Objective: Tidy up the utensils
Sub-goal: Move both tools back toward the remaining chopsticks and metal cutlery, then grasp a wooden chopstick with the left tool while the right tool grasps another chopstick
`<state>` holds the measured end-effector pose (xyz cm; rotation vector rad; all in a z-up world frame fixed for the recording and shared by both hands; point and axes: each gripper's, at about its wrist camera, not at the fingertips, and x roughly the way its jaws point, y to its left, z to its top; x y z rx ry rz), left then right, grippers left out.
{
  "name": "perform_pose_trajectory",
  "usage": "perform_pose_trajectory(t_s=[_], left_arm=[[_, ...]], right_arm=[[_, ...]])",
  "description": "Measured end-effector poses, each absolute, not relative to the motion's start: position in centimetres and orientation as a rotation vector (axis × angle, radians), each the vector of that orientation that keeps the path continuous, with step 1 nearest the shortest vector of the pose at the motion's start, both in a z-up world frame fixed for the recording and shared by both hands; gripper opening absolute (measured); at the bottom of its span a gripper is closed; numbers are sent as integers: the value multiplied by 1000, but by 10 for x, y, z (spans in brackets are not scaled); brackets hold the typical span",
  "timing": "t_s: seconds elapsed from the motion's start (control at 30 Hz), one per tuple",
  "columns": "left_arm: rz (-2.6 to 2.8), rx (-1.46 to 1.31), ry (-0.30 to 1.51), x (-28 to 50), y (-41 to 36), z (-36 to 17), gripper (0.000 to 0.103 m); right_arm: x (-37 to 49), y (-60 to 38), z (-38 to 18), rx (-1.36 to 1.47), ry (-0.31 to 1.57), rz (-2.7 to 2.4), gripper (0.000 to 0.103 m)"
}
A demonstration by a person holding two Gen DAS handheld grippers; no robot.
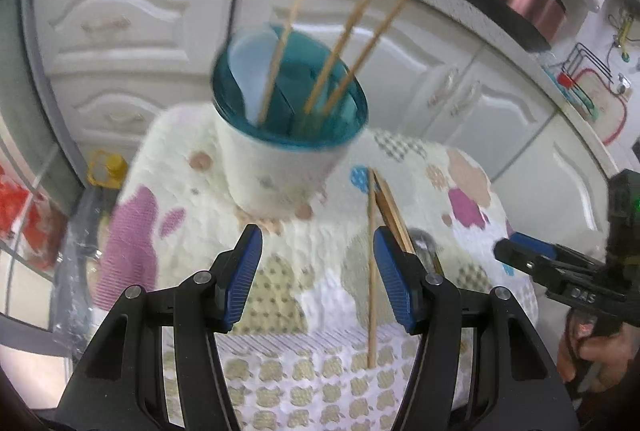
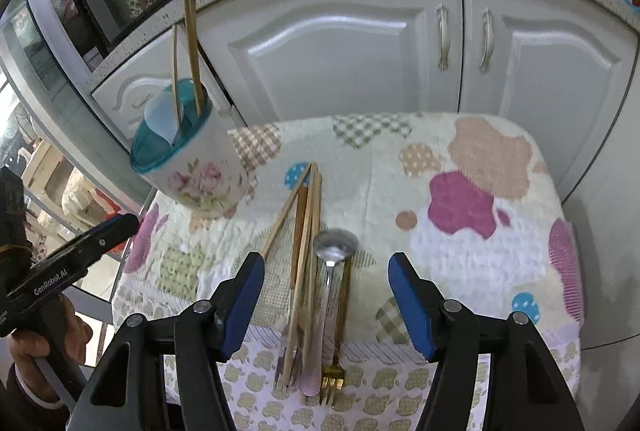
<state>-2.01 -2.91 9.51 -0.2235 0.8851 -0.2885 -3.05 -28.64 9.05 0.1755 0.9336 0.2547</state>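
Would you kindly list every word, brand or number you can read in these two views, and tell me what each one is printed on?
"GenRobot.AI": white lettering along the side of the left gripper, seen in the right wrist view.
"DAS": raised letters on the body of the right gripper, seen in the left wrist view; they may be part of a longer mark, and the rest is not legible.
The floral utensil holder and the patterned cloth carry pictures only, no text.

both wrist views look down, close, toward the cabinets [image 2: 340, 43], sharing the patterned cloth [image 1: 280, 231] and holder [image 2: 192, 167].
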Motion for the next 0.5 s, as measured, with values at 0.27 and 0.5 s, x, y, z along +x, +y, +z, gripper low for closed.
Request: perform_pose_trajectory(t_s=[0.27,0.5], left_arm=[[-368,-165,984,-17,-63,60,58],[-353,-127,1069,-4,-78,30,58]], right_arm=[[-12,-284,39,203,1075,268,40],[4,-259,19,180,1121,303,47]])
